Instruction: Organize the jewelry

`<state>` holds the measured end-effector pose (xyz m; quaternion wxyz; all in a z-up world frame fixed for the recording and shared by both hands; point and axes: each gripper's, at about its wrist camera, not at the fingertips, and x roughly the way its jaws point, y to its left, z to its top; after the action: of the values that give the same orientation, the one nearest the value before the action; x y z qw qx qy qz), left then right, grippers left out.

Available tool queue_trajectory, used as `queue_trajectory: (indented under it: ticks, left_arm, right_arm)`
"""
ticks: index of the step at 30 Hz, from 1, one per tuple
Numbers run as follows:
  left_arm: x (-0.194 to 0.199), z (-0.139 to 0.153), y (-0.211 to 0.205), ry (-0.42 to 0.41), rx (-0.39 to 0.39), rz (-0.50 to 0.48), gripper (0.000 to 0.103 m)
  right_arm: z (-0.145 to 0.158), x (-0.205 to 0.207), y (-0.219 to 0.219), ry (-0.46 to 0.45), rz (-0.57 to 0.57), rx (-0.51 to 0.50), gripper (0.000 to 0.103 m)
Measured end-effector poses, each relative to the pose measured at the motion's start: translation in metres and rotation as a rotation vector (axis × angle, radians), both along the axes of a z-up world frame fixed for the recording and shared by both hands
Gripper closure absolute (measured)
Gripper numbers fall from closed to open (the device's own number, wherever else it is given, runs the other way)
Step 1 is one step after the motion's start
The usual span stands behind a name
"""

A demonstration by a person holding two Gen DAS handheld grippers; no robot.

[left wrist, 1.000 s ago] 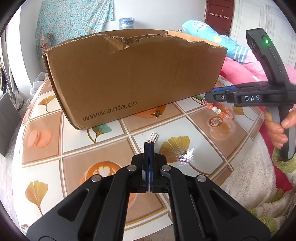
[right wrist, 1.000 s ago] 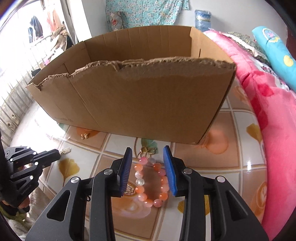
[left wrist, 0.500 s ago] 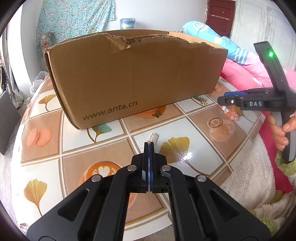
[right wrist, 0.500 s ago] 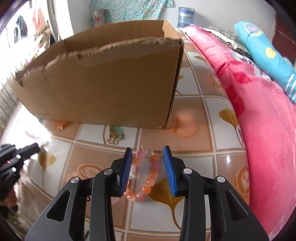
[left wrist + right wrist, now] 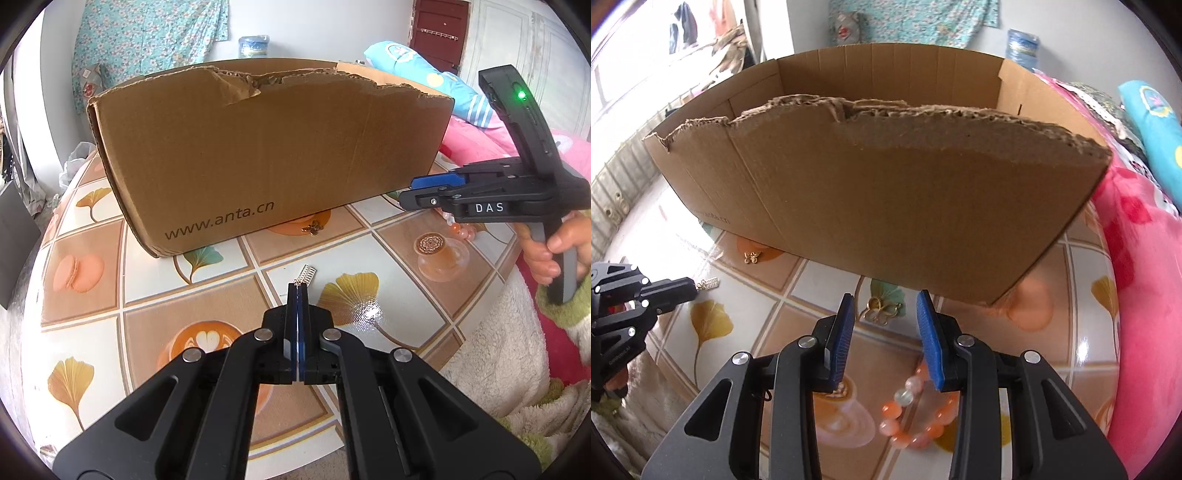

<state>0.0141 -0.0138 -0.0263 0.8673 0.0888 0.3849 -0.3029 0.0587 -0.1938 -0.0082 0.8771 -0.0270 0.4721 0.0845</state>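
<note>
Tiled tabletop (image 5: 207,291) with ginkgo-leaf and coffee-cup prints, glossy, glare in patches; pink bedding beyond its right edge. Torn cardboard box (image 5: 266,155), open-topped, stands at the middle of the table and serves as landmark.

Left gripper (image 5: 297,291): jaws pressed together, pinching the end of a small silver ladder-like charm (image 5: 306,275), well in front of the box's printed wall. Whether the charm hangs clear of the tiles or rests on them I cannot tell.

Right gripper (image 5: 885,317): jaws apart, holding nothing, poised near the box's front right corner. Directly ahead of it, close to the box's base, lies a gold butterfly piece (image 5: 881,307). Behind the tips, partly under the right finger, lies an orange-and-white bead bracelet (image 5: 916,417). A second, smaller gold butterfly charm (image 5: 312,228) sits just at the foot of the box's front wall, farther left.

Handling, as judged:
- Charms and butterflies: very light, thin metal, lying flat on slick tile. Likely to skid under a closing finger. Best taken across a raised wing or loop, tips nearly touching the surface.
- Bracelet: heavier, limp as a loop, round smooth beads. Pinch across one strand between beads; a grip on a bead's crown may squirt out.
- Box wall: soft, torn rim; drop pieces over it rather than brush it.
</note>
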Motion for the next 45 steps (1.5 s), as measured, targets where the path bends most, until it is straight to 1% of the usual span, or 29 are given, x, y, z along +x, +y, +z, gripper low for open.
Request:
queue_trajectory:
  ticks: [3, 8, 10, 14, 21, 24, 28, 32, 35, 38, 42, 45]
  left_arm:
    - [0.0, 0.0, 0.0, 0.0, 0.0, 0.0, 0.103]
    - [0.001, 0.001, 0.0, 0.002, -0.002, 0.002, 0.103]
    - [0.001, 0.001, 0.0, 0.003, -0.002, 0.002, 0.103]
    - [0.001, 0.001, 0.0, 0.002, 0.0, 0.001, 0.103]
    - [0.001, 0.001, -0.001, 0.002, -0.004, 0.004, 0.103]
    - [0.003, 0.001, -0.001, 0.003, -0.006, 0.005, 0.103]
    - [0.003, 0.001, -0.002, 0.003, -0.006, 0.005, 0.103]
    - [0.002, 0.001, -0.002, 0.003, -0.008, 0.006, 0.103]
    - [0.003, 0.001, -0.002, 0.003, -0.009, 0.005, 0.103]
    - [0.003, 0.001, -0.002, 0.003, -0.008, 0.005, 0.103]
    - [0.002, 0.001, -0.003, 0.001, -0.005, 0.004, 0.103]
    - [0.004, 0.001, -0.002, 0.001, -0.005, 0.004, 0.103]
  right_arm:
    - [-0.001, 0.005, -0.003, 0.017, 0.016, 0.005, 0.069]
    - [0.001, 0.007, -0.003, 0.037, 0.022, 0.04, 0.072]
    - [0.003, 0.004, 0.002, 0.046, 0.025, 0.08, 0.072]
    - [0.003, -0.001, 0.009, 0.058, 0.046, 0.129, 0.072]
    - [0.005, -0.027, 0.04, 0.088, 0.106, 0.192, 0.072]
    - [0.008, -0.031, 0.044, 0.077, 0.107, 0.165, 0.072]
    - [0.017, -0.03, 0.042, 0.021, 0.076, 0.105, 0.072]
    - [0.014, -0.026, 0.042, 0.01, 0.064, 0.048, 0.072]
    - [0.007, -0.023, 0.046, 0.019, 0.077, 0.018, 0.072]
    - [0.007, -0.021, 0.048, 0.009, 0.087, 0.006, 0.073]
    - [0.007, -0.025, 0.057, 0.013, 0.087, 0.016, 0.083]
    - [0.006, -0.022, 0.056, 0.012, 0.083, 0.017, 0.083]
